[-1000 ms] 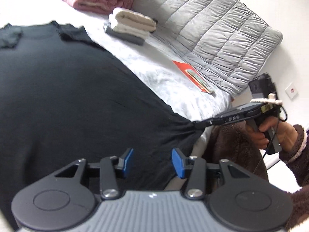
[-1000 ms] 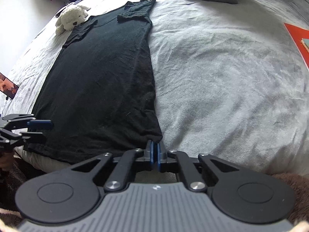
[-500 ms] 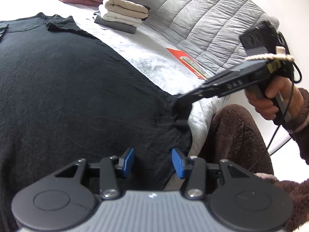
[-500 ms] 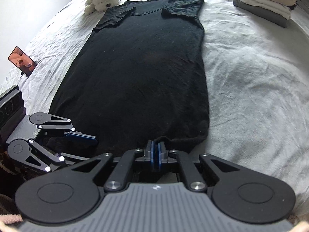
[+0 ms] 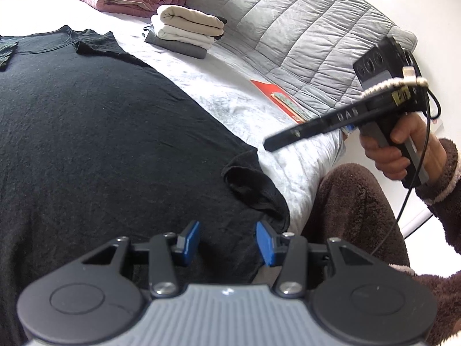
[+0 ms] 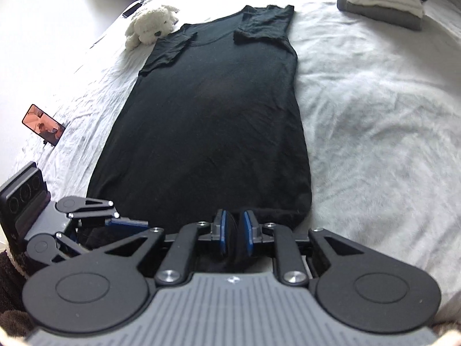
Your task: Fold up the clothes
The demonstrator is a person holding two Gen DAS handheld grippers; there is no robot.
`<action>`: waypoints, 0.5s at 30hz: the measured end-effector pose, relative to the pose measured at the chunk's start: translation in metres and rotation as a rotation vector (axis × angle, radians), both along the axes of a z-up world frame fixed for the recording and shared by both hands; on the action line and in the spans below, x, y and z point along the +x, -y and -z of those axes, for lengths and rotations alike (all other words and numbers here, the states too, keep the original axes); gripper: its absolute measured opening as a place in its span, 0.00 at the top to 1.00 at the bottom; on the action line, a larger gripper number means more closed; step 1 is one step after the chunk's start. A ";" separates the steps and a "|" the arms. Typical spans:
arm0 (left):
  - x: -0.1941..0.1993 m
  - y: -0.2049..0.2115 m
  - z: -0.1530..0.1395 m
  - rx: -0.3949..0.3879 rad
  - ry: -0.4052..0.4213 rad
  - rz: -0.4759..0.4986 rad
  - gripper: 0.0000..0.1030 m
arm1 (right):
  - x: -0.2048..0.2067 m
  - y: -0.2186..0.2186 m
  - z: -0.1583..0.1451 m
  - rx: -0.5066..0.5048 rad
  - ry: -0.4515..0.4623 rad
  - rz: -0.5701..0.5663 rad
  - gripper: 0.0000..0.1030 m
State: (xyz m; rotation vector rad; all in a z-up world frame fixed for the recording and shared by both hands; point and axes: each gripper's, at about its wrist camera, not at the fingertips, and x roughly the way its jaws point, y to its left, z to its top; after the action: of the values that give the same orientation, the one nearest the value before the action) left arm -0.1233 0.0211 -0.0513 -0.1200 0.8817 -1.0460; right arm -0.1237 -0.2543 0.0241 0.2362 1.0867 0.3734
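While my right gripper point(image 6: 234, 236) opens off the black shirt point(image 6: 213, 121) and my left gripper point(image 5: 227, 242) gapes empty, that rumpled hem corner point(image 5: 253, 190) — left bunched — could fold crooked.

A white plush dog point(image 6: 151, 24) and a phone point(image 6: 43, 124) are seen on the bed point(image 6: 374, 109); a red, possibly paper, item point(image 5: 278, 98) lies by a grey quilt point(image 5: 302, 34).

T-shirt point(image 6: 213, 121) flat on bed point(image 6: 374, 121), plush toy point(image 6: 149, 26) beside collar
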 end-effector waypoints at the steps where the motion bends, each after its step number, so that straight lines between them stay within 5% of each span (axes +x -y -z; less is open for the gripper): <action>1: 0.000 0.000 0.000 0.002 0.000 0.001 0.57 | -0.002 0.000 0.004 0.008 -0.009 -0.003 0.81; 15: 0.002 0.006 0.002 0.017 0.005 0.010 0.57 | -0.018 -0.035 0.032 0.119 -0.100 -0.082 0.81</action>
State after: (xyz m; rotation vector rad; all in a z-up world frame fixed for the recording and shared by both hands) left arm -0.1214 0.0147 -0.0538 -0.0989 0.8878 -1.0474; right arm -0.1421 -0.2190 -0.0081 0.3193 1.1762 0.5048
